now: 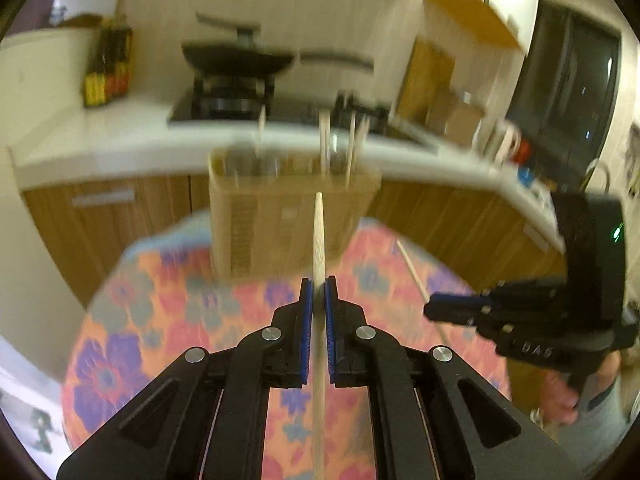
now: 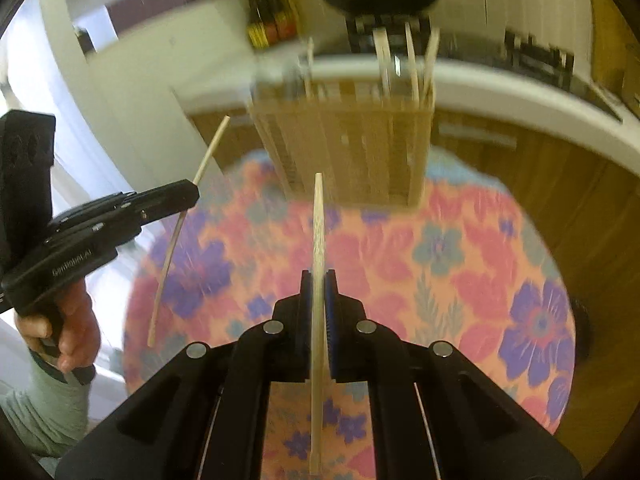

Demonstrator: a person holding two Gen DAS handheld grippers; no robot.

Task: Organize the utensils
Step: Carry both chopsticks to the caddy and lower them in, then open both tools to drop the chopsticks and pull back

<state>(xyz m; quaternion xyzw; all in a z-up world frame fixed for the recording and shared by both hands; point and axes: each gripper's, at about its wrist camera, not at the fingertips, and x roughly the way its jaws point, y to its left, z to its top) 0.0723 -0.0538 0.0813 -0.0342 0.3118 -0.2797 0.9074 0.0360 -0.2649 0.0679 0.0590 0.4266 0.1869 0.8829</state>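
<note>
Right wrist only: left claw side-on

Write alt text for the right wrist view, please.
The right gripper is shut on a thin wooden chopstick above a round floral tablecloth. A beige slotted utensil holder stands ahead; the left gripper holds another chopstick.

Pale matt wooden chopstick, floral cloth

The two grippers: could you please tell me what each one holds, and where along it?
Each is shut on one chopstick, gripped partway along its length: left gripper on left chopstick, right gripper on right chopstick.
</note>
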